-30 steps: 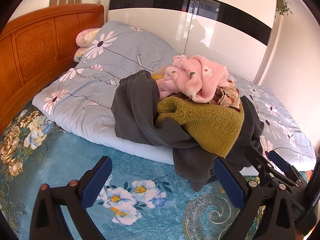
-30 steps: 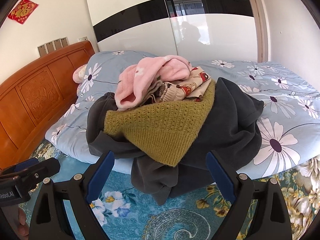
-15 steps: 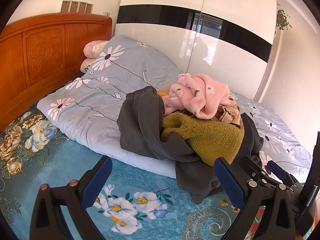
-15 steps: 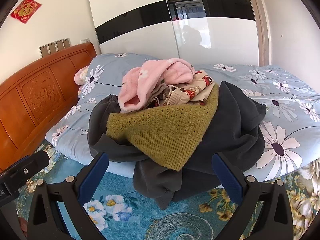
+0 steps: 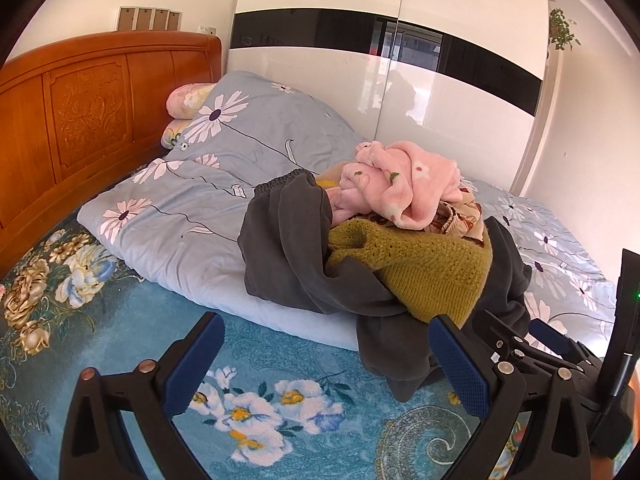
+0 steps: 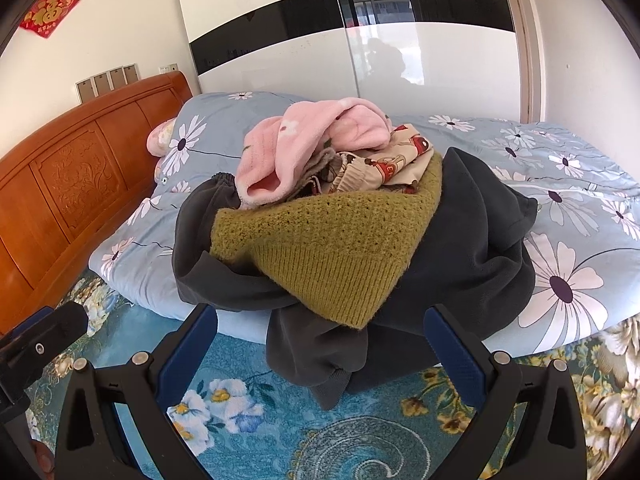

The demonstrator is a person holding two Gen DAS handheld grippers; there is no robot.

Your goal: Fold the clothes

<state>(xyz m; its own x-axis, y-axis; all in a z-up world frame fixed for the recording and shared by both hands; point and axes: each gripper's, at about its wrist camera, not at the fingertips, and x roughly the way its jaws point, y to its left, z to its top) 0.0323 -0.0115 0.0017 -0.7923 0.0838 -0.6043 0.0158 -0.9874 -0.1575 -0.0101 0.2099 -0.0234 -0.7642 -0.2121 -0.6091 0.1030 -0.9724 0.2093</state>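
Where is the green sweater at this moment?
In both views the green sweater lies mid-pile on the dark grey garment, below the pink fleece, at the quilt's near edge.

One heap of clothes holds four garments that can be told apart: one dark grey garment [image 6: 472, 240] at the bottom, one olive knitted sweater [image 6: 332, 248] on it, one pink fleece piece [image 6: 304, 148] on top at 12 o'clock, and one beige printed piece [image 6: 392, 160] at 1 o'clock. One blue daisy quilt [image 5: 192, 200] lies under the heap. Two pillows [image 5: 186, 98] are stacked at 10 o'clock. Two hand-held grippers: left [image 5: 324, 364], right [image 6: 320, 352].
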